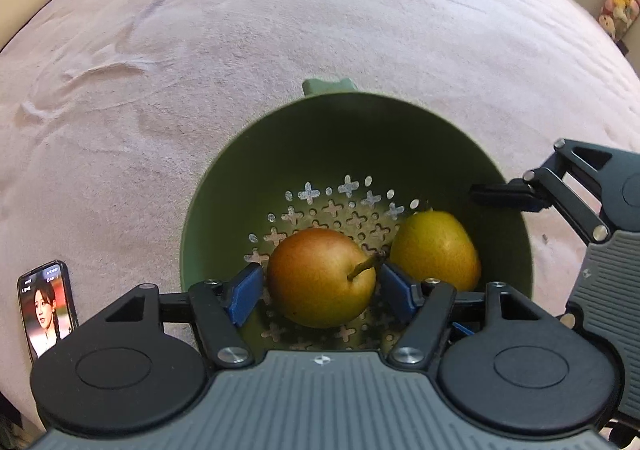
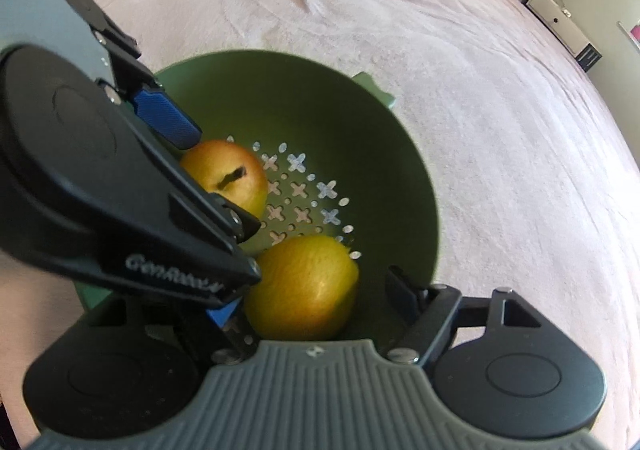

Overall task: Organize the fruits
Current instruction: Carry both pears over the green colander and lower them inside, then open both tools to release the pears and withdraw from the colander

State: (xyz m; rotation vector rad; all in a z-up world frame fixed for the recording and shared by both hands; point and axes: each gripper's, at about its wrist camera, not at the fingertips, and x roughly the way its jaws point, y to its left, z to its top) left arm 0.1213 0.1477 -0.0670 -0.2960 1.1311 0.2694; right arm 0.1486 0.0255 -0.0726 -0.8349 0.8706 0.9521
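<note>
Inside the green colander (image 1: 224, 186), left gripper (image 1: 320, 292) fingers straddle a pear (image 1: 316, 282).

Bedroom: pink bedspread (image 1: 280, 30), plush toys (image 1: 618, 6)

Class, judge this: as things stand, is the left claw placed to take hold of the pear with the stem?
Probably yes. The left claw is open inside the green colander, its fingers either side of the stemmed pear, with nothing between them.
</note>
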